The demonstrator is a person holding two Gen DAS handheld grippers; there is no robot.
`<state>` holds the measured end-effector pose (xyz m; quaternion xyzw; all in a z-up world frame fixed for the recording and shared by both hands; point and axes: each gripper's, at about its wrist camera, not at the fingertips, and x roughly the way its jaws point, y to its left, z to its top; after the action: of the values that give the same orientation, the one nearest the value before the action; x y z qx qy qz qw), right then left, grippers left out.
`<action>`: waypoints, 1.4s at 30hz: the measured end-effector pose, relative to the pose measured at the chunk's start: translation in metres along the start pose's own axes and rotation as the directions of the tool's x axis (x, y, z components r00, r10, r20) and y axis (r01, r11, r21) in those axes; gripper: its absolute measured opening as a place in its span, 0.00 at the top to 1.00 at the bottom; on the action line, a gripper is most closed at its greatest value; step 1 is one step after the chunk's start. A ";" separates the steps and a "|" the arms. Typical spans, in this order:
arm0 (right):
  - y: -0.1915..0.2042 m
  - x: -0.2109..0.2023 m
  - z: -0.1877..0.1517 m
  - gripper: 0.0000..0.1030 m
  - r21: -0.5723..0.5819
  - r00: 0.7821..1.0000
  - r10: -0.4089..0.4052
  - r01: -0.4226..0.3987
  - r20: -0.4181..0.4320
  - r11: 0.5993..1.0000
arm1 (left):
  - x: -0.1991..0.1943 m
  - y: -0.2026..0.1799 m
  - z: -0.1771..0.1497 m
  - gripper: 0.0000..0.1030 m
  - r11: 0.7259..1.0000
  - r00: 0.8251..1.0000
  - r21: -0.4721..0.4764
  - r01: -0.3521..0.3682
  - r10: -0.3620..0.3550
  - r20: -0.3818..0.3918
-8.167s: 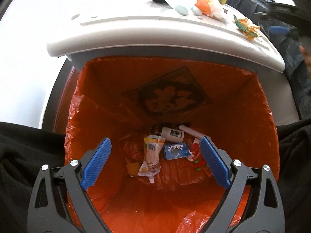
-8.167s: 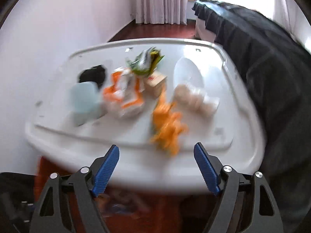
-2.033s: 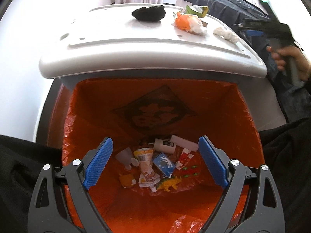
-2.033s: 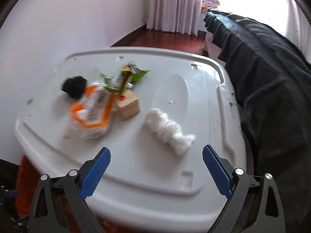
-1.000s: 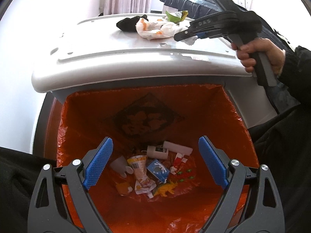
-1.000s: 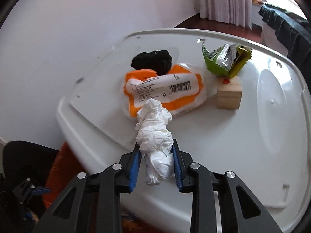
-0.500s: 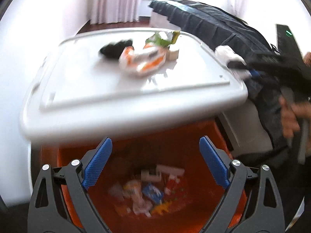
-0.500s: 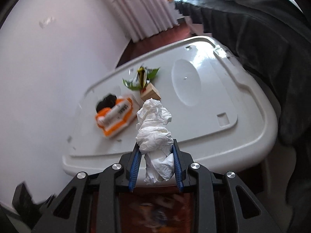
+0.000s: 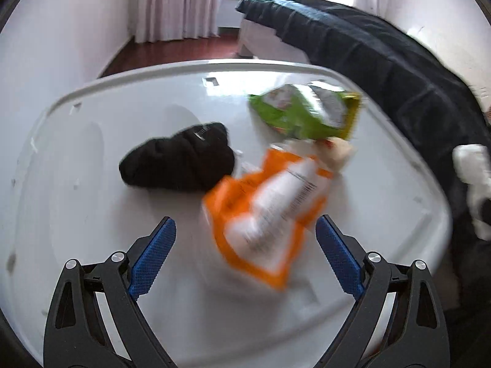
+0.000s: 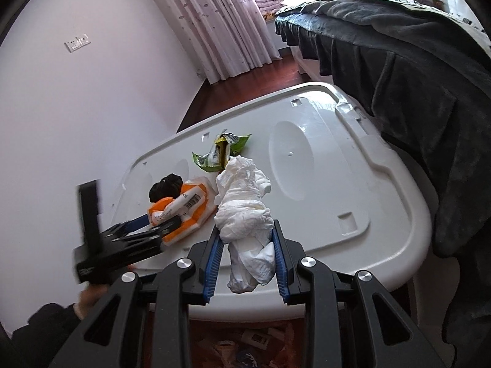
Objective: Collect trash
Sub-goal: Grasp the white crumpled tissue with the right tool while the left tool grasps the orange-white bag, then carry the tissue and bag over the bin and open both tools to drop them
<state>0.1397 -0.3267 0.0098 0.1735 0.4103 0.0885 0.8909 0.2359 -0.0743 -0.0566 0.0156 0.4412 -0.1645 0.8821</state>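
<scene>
1. The crumpled white tissue wad (image 10: 245, 202) is soft and creased, clenched between the right gripper's (image 10: 247, 253) ribbed blue pads, over the glossy white lid's (image 10: 353, 184) near edge.
2. The left gripper (image 9: 244, 256) is spread wide, its jaws just having narrowed slightly, nothing gripped; the crinkled orange packet (image 9: 270, 214) lies between them.

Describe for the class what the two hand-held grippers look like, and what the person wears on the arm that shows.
Both the left gripper and the right gripper have matt black, angular frames with silver screw heads. Their fingers carry ribbed blue pads. In the right wrist view a dark sleeve shows at the person's arm.
</scene>
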 end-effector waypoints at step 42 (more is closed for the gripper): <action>0.038 -0.041 -0.146 0.70 -0.108 1.000 0.024 -0.024 -0.005 0.994 | -0.220 -0.044 -0.235 0.79 0.983 0.981 -0.012 -0.185 0.185 0.059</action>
<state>0.0019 -0.2689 -0.0349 0.1300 0.4046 0.1216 0.8970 -0.0818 -0.0141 -0.0228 0.0486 0.4117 -0.0806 0.9064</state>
